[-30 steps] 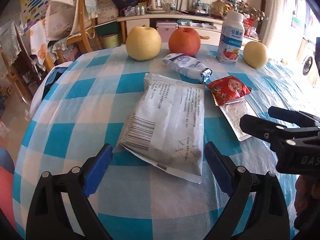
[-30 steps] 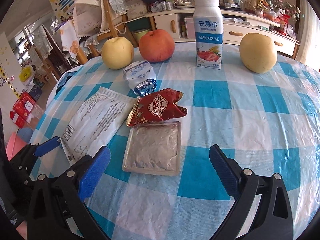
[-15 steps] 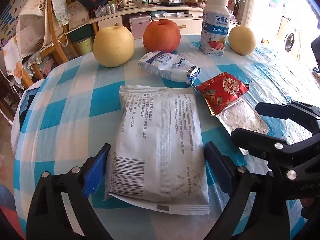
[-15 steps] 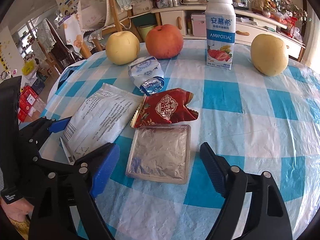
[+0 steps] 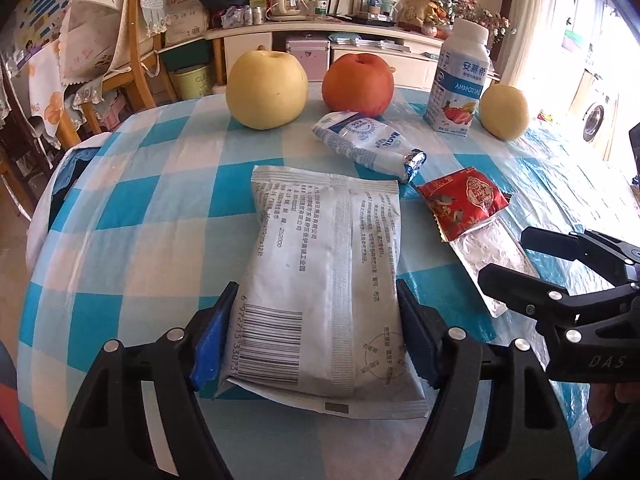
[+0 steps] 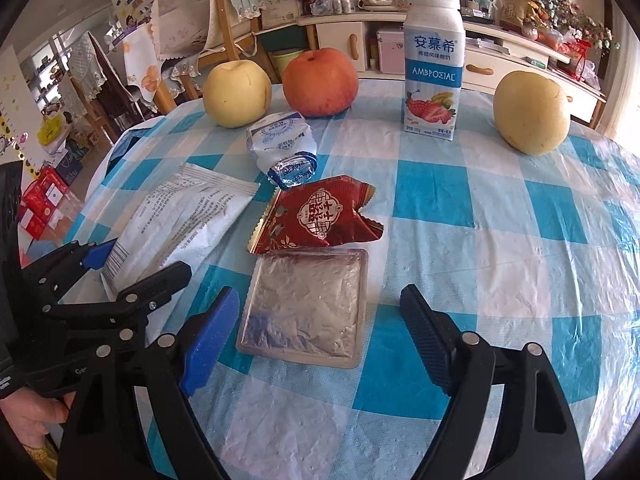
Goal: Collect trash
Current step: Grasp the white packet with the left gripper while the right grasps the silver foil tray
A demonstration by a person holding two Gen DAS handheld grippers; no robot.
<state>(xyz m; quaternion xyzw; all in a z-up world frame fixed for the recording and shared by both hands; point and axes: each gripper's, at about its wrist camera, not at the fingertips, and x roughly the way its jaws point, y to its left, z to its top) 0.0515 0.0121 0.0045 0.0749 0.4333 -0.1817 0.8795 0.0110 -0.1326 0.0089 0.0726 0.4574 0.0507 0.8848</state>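
A large white printed bag (image 5: 328, 280) lies flat on the checked tablecloth, also in the right wrist view (image 6: 184, 220). My left gripper (image 5: 316, 328) is open, its blue pads on either side of the bag's near end. Beside it lie a red snack wrapper (image 5: 464, 200) (image 6: 320, 212), a silver foil tray (image 5: 492, 256) (image 6: 304, 300) and a blue-white crumpled packet (image 5: 368, 144) (image 6: 284, 144). My right gripper (image 6: 320, 320) is open, its pads on either side of the foil tray's near edge.
At the back of the table (image 6: 500, 240) stand a yellow pear (image 5: 266, 88), a red apple (image 5: 358, 84), a yogurt carton (image 6: 434, 56) and a second pear (image 6: 530, 112). Chairs (image 5: 120, 52) and a cabinet (image 5: 360, 48) stand beyond the far edge.
Both grippers have moved forward. The left one now straddles the white bag's near end, and the right one has come up to the foil tray.
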